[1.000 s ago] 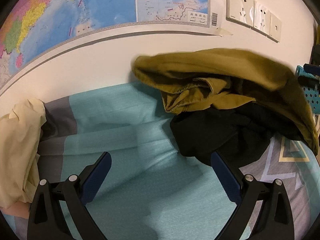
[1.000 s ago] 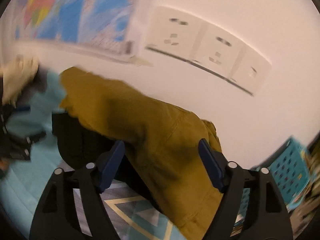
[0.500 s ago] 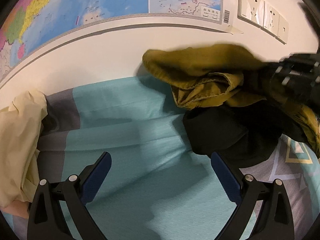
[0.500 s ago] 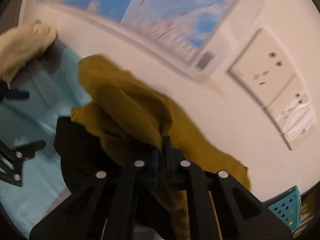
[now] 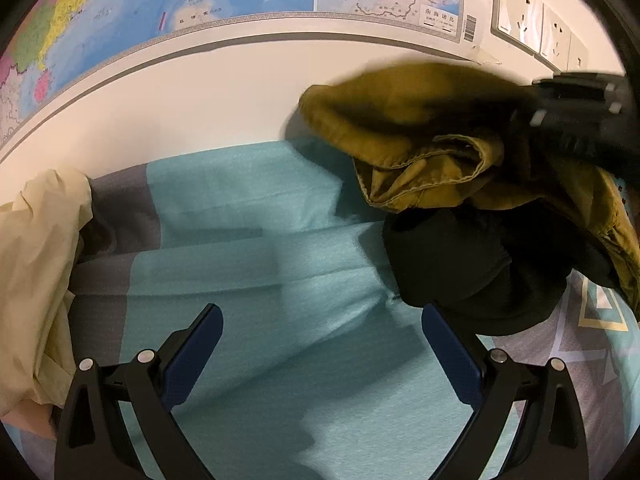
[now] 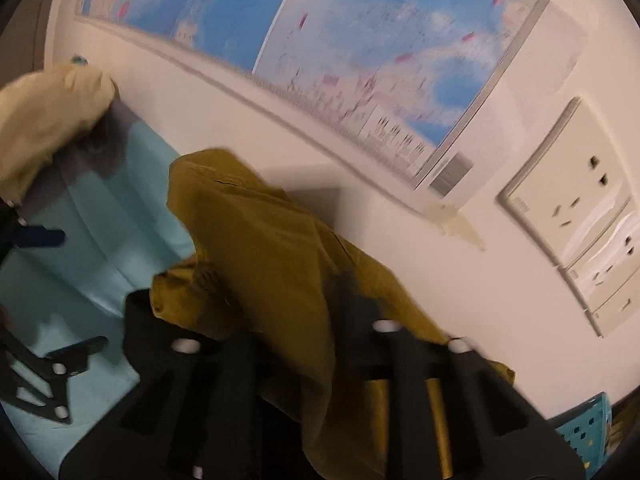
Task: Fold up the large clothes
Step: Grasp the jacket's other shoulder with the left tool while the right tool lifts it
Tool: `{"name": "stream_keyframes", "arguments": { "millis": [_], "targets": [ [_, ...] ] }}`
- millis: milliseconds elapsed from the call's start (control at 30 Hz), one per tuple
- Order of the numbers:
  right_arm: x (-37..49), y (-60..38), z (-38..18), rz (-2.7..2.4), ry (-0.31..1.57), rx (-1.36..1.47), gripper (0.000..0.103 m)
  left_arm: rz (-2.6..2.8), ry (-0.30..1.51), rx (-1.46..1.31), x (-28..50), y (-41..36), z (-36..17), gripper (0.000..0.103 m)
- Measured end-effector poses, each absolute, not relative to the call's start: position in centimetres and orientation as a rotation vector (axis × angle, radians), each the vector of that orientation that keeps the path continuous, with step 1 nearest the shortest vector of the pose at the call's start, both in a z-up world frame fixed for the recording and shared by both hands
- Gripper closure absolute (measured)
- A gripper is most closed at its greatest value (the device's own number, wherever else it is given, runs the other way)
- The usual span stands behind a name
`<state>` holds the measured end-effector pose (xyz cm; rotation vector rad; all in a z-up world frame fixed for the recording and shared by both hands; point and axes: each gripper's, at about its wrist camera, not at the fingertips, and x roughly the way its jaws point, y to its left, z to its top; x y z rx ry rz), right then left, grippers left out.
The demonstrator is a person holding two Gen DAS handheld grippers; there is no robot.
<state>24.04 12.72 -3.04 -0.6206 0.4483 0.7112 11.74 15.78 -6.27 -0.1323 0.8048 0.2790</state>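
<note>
Where the left wrist view looks down over the bed, the left gripper (image 5: 322, 354) hangs above the teal sheet (image 5: 256, 240) with its jaws wide apart and nothing between them. A mustard-coloured garment (image 5: 420, 136) is bunched against the wall at the right, over a black garment (image 5: 460, 264); the right gripper (image 5: 576, 112) — blurred — reaches into the mustard cloth from the right edge. A cream cloth (image 5: 36, 264) lies heaped at the left, and a wall map (image 5: 200, 4) and sockets (image 5: 524, 20) hang above.

In the right wrist view, the right gripper (image 6: 320, 344) has its jaws drawn together, clamped on a fold of the mustard-coloured garment (image 6: 256, 240), which drapes over and between its fingers. The black garment (image 6: 148, 332) shows just below, on the teal sheet (image 6: 100, 240). The left gripper (image 6: 48, 296) appears at the left edge — apart from the clothes.
</note>
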Motion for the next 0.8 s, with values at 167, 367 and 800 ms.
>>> {"name": "stream_keyframes", "arguments": {
  "millis": [167,367,800],
  "targets": [
    [22.4,5.4,5.2,0.736,0.377,-0.367,0.098,0.271,0.776,-0.131,11.9,15.9,-6.0,0.007],
    [20.6,-5.8,12.3,0.668,0.301,-0.126,0.099,0.159,0.668,-0.097,12.0,14.4,-4.0,0.007],
    [17.6,-14.6,14.8,0.630,0.273,0.024,0.099,-0.204,0.463,0.088,17.1,2.6,-2.6,0.007]
  ]
}}
